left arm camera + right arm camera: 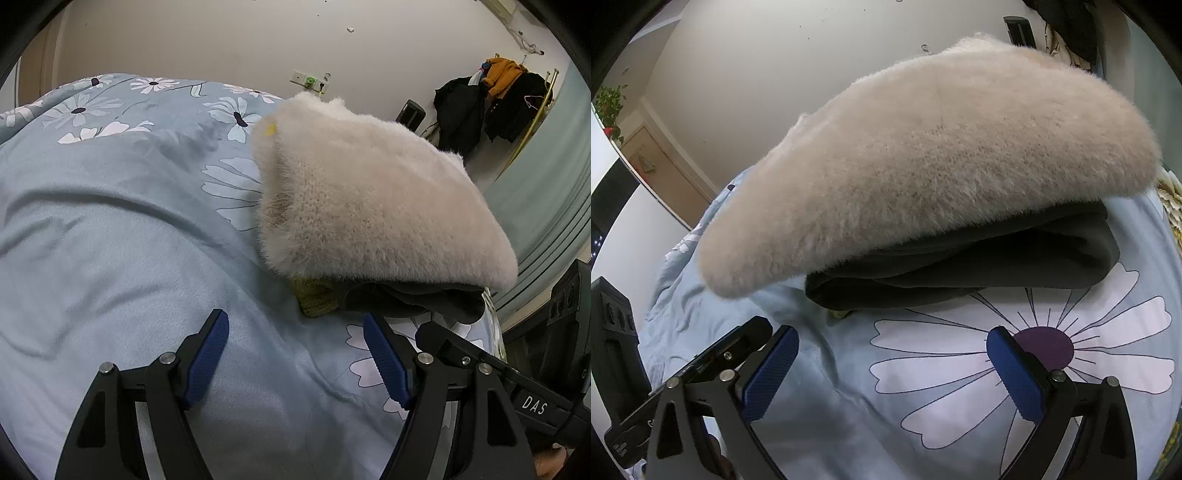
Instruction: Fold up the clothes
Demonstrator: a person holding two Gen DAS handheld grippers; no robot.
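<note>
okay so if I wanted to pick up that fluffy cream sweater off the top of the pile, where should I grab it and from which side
Probably grip the fluffy cream sweater at its near folded edge, coming in from the gripper side. That edge overhangs the dark garment beneath, most at the left corner in the right wrist view, so one finger could slide under without catching the layers below. Both the left gripper and right gripper are open and empty.

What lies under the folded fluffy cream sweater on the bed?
Under the fluffy cream sweater lies a folded dark garment, and below that a bit of yellow-green knit pokes out. How much more the pile holds is hidden.
</note>
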